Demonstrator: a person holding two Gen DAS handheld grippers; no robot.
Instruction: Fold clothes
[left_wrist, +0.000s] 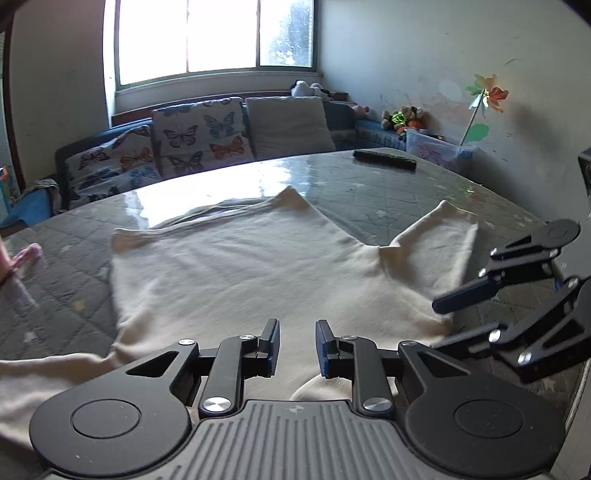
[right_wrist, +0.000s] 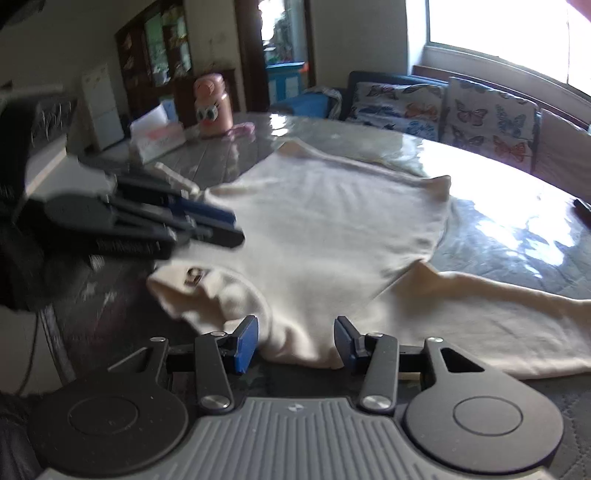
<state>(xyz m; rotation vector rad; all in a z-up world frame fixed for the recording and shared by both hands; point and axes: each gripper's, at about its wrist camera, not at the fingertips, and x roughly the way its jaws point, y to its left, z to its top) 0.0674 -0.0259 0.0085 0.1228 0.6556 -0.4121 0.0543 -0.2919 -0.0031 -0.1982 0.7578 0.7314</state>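
Observation:
A cream long-sleeved garment (left_wrist: 240, 266) lies spread flat on the glossy table (left_wrist: 388, 192). My left gripper (left_wrist: 295, 325) hovers over its near edge with the jaws a little apart and nothing pinched. To the right, my right gripper (left_wrist: 441, 325) has its fingers spread around the cloth's side edge. In the right wrist view the garment (right_wrist: 332, 229) shows its collar and label (right_wrist: 194, 277). A soft bulge of its edge lies between the parted jaws of the right gripper (right_wrist: 295, 325); the pads do not visibly press on it. The left gripper (right_wrist: 236, 229) is blurred, above the collar.
A dark remote (left_wrist: 384, 159) lies at the table's far right. A pink bottle (right_wrist: 213, 107) and a tissue box (right_wrist: 159, 136) stand at the far end. A sofa with butterfly cushions (left_wrist: 199, 136) runs under the window behind the table.

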